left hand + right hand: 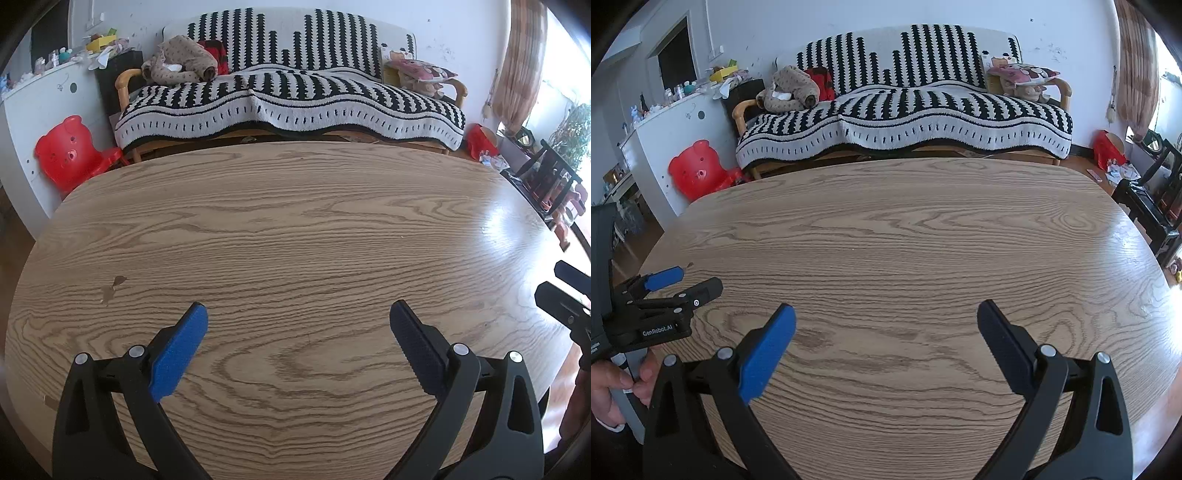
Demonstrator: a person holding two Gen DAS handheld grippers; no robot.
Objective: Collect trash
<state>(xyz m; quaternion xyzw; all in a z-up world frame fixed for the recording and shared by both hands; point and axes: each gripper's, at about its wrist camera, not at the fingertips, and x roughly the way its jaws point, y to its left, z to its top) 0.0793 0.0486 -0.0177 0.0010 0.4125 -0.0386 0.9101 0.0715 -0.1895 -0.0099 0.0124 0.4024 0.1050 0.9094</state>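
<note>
Wood-grain worktop (pixel 295 229) fills both views, a striped sofa (pixel 288 99) beyond its far edge. Left claw (pixel 297 317) hovers low over the near part with its jaws spread wide and nothing between them; right claw (pixel 885 314) hangs just to its right, likewise spread and empty. No trash shows anywhere on the worktop, only a small dark stain (pixel 114 286) at the near left. Whether collecting is finished or not yet begun cannot be told; any trash lies out of view.
</note>
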